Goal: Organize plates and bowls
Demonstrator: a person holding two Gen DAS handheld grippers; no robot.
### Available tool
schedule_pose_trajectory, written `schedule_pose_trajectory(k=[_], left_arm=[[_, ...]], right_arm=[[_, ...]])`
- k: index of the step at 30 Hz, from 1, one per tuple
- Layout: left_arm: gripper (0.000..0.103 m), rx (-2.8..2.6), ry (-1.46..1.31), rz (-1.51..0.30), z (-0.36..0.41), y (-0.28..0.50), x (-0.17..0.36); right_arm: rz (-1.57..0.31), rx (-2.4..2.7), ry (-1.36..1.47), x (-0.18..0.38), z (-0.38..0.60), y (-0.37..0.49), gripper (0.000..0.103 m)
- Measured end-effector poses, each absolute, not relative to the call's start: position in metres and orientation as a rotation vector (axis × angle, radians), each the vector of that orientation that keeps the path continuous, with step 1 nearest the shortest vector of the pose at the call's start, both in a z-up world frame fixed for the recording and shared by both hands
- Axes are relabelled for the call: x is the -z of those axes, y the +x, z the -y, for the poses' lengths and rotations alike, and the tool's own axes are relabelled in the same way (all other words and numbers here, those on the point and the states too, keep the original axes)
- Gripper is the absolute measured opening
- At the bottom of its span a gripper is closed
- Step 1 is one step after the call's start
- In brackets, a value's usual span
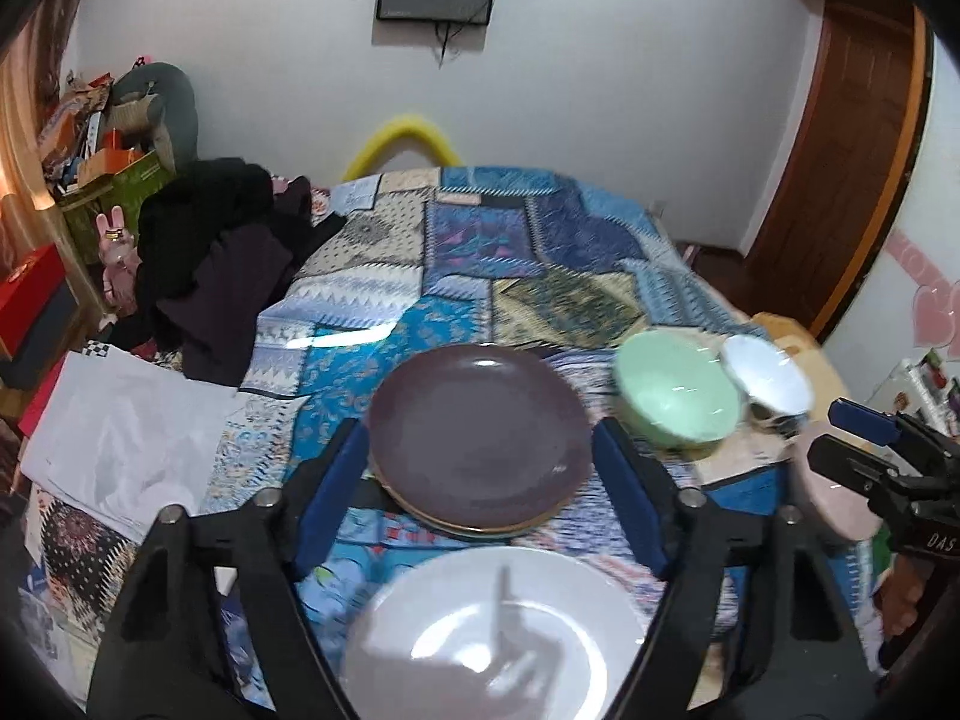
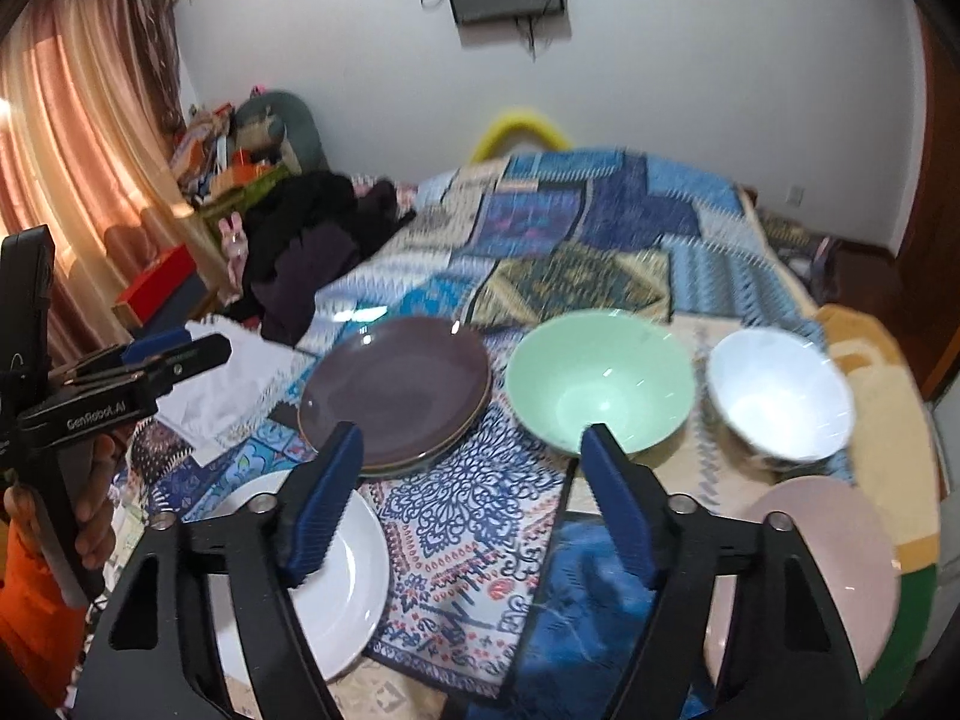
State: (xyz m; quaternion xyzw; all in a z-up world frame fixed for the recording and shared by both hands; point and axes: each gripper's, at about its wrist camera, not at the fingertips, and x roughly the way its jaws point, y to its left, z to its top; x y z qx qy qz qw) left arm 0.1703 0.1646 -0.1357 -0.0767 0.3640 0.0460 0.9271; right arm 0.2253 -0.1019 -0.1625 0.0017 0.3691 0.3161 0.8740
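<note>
Both tongs hang over the patchwork bedspread (image 2: 468, 516) with jaws parted and nothing between them. Just under the left gripper (image 1: 480, 456) lies a white plate (image 1: 498, 630); beyond its tips sits a purple plate (image 1: 480, 432) stacked on another plate. The right gripper (image 2: 471, 450) has a pink plate (image 2: 822, 570) near its right finger. Past its tips stand 2 bowls side by side, a green bowl (image 2: 600, 378) and, further right, a white bowl (image 2: 780, 396). Dark clothes (image 2: 312, 240) lie heaped far off to the left.
</note>
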Motion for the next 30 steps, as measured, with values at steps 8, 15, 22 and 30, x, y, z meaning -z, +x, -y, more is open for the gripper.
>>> schedule_pose_trajectory(k=[8,15,22,30], left_arm=[[0.054,-0.099,-0.195,-0.850,-0.219,0.206,0.174],[0.037,-0.054,-0.264,-0.938,-0.253,0.235,0.210],[0.036,-0.034,-0.272,-0.981,-0.269,0.261,0.239],[0.034,-0.002,-0.262,-1.002,-0.267,0.281,0.256]], right_arm=[[-0.887,-0.693,-0.021,0.195,0.065,0.253,0.046],[-1.002,-0.687,-0.047,0.228,0.039,0.270,0.030],[-1.031,-0.655,-0.072,0.243,0.020,0.283,0.026],[-1.049,-0.624,-0.049,0.253,0.010,0.293,0.024]])
